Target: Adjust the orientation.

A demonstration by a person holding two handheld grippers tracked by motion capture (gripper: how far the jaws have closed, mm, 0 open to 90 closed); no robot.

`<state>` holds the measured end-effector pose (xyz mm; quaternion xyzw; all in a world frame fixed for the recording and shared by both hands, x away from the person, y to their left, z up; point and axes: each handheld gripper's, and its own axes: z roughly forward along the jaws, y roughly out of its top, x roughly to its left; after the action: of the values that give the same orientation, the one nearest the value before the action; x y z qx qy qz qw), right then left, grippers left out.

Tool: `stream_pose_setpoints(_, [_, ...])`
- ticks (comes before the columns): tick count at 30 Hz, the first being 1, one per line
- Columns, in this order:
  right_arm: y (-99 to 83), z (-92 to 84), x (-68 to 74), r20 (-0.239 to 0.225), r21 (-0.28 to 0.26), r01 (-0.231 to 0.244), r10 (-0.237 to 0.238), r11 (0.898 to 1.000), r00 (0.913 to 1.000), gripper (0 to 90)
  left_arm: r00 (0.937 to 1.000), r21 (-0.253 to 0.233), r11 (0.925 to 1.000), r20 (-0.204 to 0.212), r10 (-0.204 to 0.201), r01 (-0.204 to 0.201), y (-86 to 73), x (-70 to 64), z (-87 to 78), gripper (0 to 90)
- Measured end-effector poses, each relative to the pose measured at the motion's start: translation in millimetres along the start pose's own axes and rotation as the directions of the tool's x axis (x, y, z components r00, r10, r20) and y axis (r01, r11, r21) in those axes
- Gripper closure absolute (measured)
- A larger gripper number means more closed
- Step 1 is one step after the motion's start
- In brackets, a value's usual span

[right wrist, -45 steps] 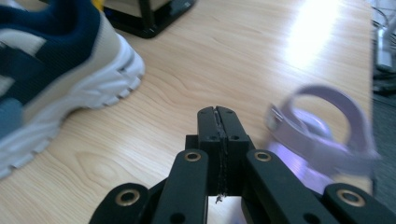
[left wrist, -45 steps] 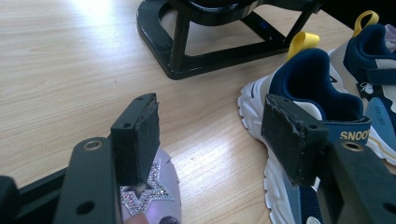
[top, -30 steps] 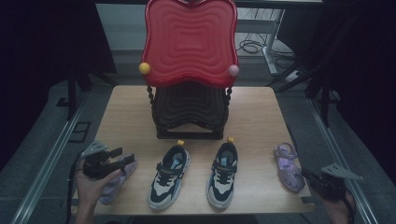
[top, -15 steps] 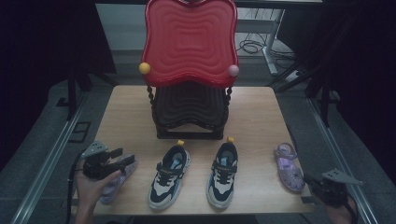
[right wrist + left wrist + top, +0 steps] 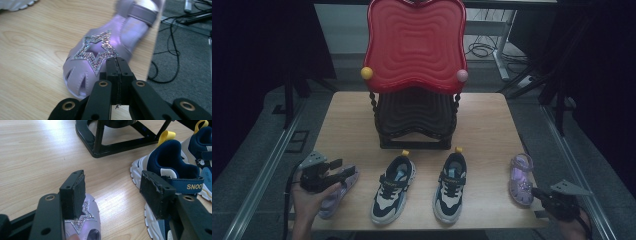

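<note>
I see two lilac star sandals on the wooden surface (image 5: pixel 492 120), one at each end of the front row. The left sandal (image 5: pixel 337 192) lies near the front left corner with its long axis tilted, one end toward the surface's front edge and the other angled inward toward the sneakers; I cannot tell toe from heel in the high view. The right sandal (image 5: pixel 521 178) lies near the right edge, long axis running roughly front to back, strapped heel end away from me and its rhinestone-star toe toward the front edge. Between them stand two navy-and-white sneakers, the left sneaker (image 5: pixel 393 188) and the right sneaker (image 5: pixel 451 186), toes toward me, yellow heel loops pointing at the black base of the red chair (image 5: pixel 414 45) standing behind them. My left gripper (image 5: pixel 334 172) sits over the left sandal with its jaws spread wide, gripping nothing; in the left gripper view one pad (image 5: pixel 75 192) hangs right above the star, and the left sneaker sits close by the other pad. My right gripper (image 5: pixel 539 192) hovers just in front of the right sandal's toe, jaws clenched together on nothing.
</note>
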<state>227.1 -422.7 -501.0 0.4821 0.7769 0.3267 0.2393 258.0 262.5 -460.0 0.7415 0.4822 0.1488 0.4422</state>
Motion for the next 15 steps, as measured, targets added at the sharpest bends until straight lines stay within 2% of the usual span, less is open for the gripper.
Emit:
stream_pose_setpoints(7, [8.0, 6.2, 13.3, -0.046, -0.001, 0.039, -0.039, 0.999, 0.9982, 89.4, 1.0, -0.001, 1.0, -0.005, -0.003, 0.003, -0.6, 1.0, -1.0, 37.7])
stream_pose_setpoints(15, [15.3, 10.3, 23.6, -0.052, 0.002, 0.089, -0.089, 0.996, 0.9947, 89.4, 1.0, 0.003, 1.0, -0.006, -0.006, 0.006, -1.1, 2.4, -2.1, 37.6])
